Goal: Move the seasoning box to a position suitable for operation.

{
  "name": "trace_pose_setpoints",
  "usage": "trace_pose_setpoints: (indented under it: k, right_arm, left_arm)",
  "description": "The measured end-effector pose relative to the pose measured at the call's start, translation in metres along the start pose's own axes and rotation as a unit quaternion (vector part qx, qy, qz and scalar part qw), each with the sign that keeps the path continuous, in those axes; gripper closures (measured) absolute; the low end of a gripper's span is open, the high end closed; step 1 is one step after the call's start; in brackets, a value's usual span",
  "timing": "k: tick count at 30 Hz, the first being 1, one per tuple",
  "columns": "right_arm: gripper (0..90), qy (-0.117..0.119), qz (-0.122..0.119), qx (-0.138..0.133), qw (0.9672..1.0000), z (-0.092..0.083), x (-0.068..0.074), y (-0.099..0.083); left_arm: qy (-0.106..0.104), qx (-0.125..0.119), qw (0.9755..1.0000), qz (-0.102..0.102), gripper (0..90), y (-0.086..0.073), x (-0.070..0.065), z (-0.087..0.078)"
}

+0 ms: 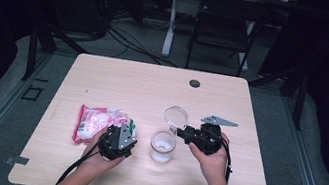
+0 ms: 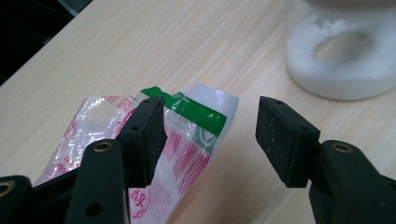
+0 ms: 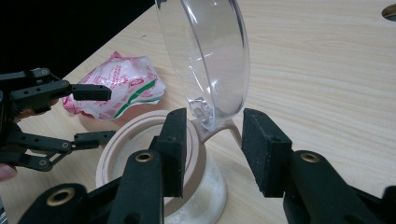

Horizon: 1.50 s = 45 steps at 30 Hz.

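A clear jar with white powder in its bottom stands mid-table; its clear hinged lid is swung up and open. In the right gripper view my right gripper is open, its jaws standing on either side of the lid's lower edge above the jar rim, with a gap at each pad. It comes in from the jar's right. A red, white and green plastic bag lies to the left. My left gripper is open over the bag's green-striped corner, with the jar just beyond.
The wooden table has a dark round grommet near its far edge. A black folding chair stands on the floor beyond the table. In the right gripper view the left gripper sits in front of the bag.
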State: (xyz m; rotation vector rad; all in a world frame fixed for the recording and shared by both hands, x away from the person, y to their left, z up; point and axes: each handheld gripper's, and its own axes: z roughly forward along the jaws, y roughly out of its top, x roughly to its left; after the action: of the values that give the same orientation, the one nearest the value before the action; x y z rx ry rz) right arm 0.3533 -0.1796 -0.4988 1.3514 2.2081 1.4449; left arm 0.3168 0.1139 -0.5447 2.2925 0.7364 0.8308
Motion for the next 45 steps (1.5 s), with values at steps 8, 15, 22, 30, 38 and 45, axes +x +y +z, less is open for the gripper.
trace_pose_setpoints:
  k: [8,15,22,30,38,45]
  right_arm:
    - [60.7,-0.001,-0.002,0.0,1.0,0.001,0.001,-0.001]
    - [60.7,-0.002,-0.001,0.0,1.0,0.001,0.001,-0.001]
    - [60.6,-0.003,-0.001,0.0,1.0,0.001,0.001,-0.001]
    - [60.6,-0.004,-0.003,0.001,1.0,0.001,0.001,-0.001]
    - [60.6,-0.003,-0.001,0.0,1.0,0.001,0.001,-0.001]
    - [60.6,-0.004,-0.002,-0.001,1.0,0.001,0.0,-0.001]
  left_arm:
    - [0.043,0.026,0.9986,0.021,42.3,-0.009,0.003,0.014]
    - [0.069,0.039,0.9964,0.031,42.3,-0.013,0.006,0.022]
    - [0.088,0.038,0.9952,0.022,42.3,-0.015,0.01,0.027]
    - [0.097,0.058,0.9935,0.015,46.7,-0.021,0.016,0.037]
    - [0.094,0.052,0.9942,-0.002,56.1,-0.022,0.019,0.036]
    - [0.077,0.049,0.9953,-0.033,62.8,-0.023,0.027,0.033]
